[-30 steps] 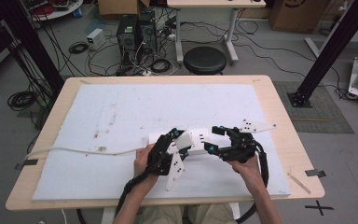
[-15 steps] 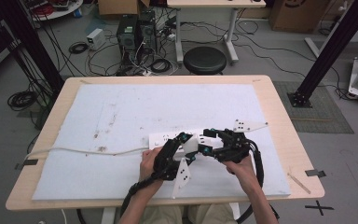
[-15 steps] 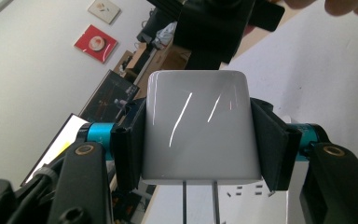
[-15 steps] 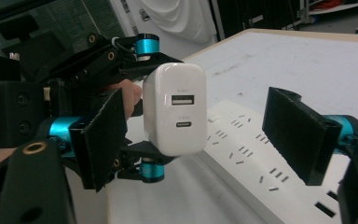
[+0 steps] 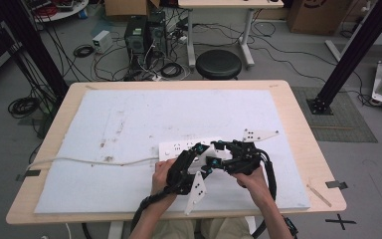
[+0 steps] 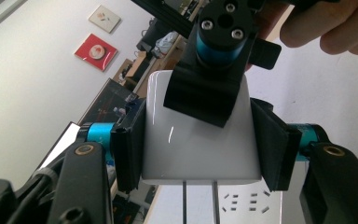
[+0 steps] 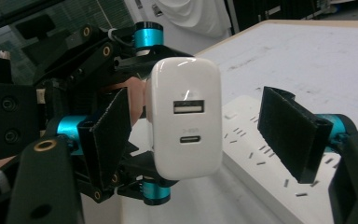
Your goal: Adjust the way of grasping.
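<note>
A white USB wall charger (image 6: 200, 144) hangs above the table, with my left gripper (image 6: 198, 135) shut on its two sides and its prongs pointing down. In the right gripper view the charger (image 7: 186, 116) faces me with its two ports. My right gripper (image 7: 198, 107) stands around it and its jaws have just been closing. The right pad (image 7: 291, 133) is still apart from the charger. In the high view both grippers meet over the near middle of the mat, left gripper (image 5: 196, 164) and right gripper (image 5: 226, 157).
A white power strip (image 5: 179, 148) lies on the white mat (image 5: 129, 114) just beyond the grippers, its sockets up (image 7: 261, 158). Its white cord (image 5: 89, 160) runs off to the table's left edge. A black stool (image 5: 219, 63) stands behind the wooden table (image 5: 303, 119).
The right gripper has moved left up to the left gripper, and the charger now sits between its jaws. The left gripper keeps its hold and has shifted slightly right.
</note>
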